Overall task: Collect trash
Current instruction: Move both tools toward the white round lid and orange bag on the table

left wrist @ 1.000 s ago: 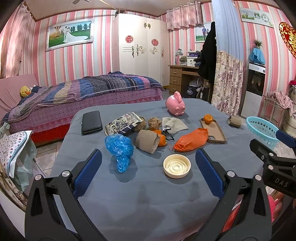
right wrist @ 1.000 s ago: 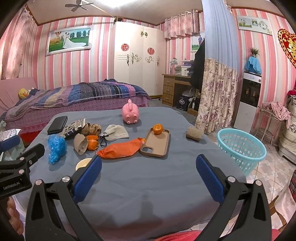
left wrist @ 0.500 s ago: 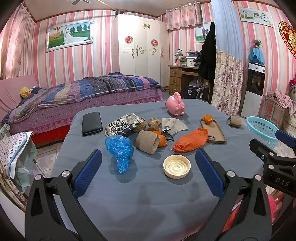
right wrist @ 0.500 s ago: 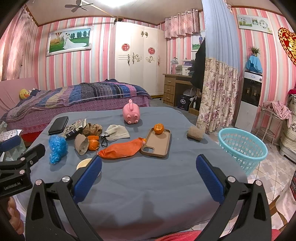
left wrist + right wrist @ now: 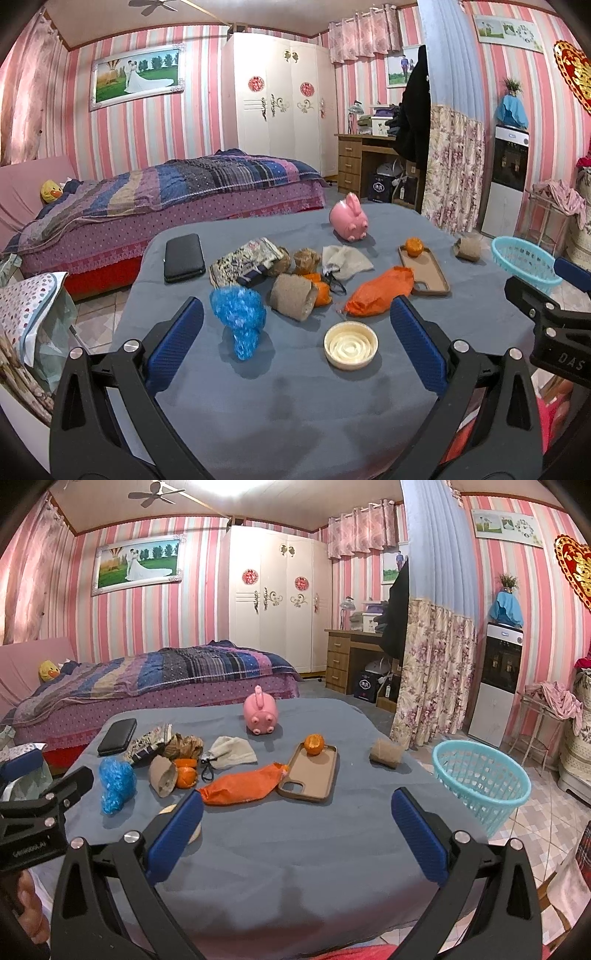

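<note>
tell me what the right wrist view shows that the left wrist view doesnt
Only the right wrist view shows the whole turquoise basket standing on the tiled floor beside the table, and a hand at the lower left edge.

Only the left wrist view shows the cream round lid in full; in the right view a gripper finger hides most of it.

Both show the blue crumpled bag, the orange bag, the pink piggy bank, the phone case with an orange on it, and both grippers open.

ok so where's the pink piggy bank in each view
Left wrist: the piggy bank stands at the far side of the table, right of centre in the picture.
Right wrist: the piggy bank stands at the far edge, left of centre.
Shared landmark: the phone case with an orange on it, nearer and to its right.
</note>
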The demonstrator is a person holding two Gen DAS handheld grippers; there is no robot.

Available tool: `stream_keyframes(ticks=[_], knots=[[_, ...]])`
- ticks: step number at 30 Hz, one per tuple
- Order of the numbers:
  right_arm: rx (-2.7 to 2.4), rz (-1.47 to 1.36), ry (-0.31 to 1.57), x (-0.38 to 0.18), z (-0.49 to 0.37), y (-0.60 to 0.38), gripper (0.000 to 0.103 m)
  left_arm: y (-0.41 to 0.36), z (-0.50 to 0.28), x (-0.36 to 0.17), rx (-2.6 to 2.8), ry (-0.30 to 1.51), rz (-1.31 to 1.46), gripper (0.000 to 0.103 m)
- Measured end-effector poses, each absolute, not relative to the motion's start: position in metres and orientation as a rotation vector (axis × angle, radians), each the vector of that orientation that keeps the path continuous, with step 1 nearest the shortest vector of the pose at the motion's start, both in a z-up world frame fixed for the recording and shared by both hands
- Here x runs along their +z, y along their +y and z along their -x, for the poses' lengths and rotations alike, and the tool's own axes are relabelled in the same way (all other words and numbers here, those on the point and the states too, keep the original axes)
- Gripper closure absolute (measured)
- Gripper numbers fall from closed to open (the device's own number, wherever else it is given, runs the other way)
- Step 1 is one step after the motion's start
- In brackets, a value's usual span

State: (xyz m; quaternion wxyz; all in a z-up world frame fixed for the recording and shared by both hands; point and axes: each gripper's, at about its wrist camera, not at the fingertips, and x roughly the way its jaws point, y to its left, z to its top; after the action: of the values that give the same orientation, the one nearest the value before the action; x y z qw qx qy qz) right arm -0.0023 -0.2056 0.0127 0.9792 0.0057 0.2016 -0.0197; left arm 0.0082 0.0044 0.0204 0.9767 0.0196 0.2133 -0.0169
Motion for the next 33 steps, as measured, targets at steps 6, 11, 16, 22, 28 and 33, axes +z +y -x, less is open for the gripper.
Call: stream_keyframes(ticks=[6,11,16,22,28,33], knots=[[-0.029,-0.005,0.411,0.025,-0.009,-0.212,0.004,0.004,-0.020,0.033,-0.026,0.430,-0.034,0.005],[-0.028,0.010,0.421,0.025,-0.017,-0.215,0.004,0.002,-0.032,0.027,-0.025,0.466,-0.026,0.005],[-0.023,0.008,0.438,0.021,-0.026,-0.220,0.004,-0.001,-0.040,0.017,-0.017,0.494,-0.027,0.005],[-0.021,0.017,0.438,0.019,-0.032,-0.221,0.004,0.000,-0.045,0.013,-0.007,0.496,-0.028,0.005],[-0.015,0.017,0.454,0.014,-0.039,-0.223,0.004,-0.003,-0.050,0.008,-0.012,0.509,-0.030,0.005],[-0.016,0.009,0.467,0.008,-0.047,-0.227,0.004,-0.004,-0.054,0.003,-0.023,0.517,-0.026,0.005]])
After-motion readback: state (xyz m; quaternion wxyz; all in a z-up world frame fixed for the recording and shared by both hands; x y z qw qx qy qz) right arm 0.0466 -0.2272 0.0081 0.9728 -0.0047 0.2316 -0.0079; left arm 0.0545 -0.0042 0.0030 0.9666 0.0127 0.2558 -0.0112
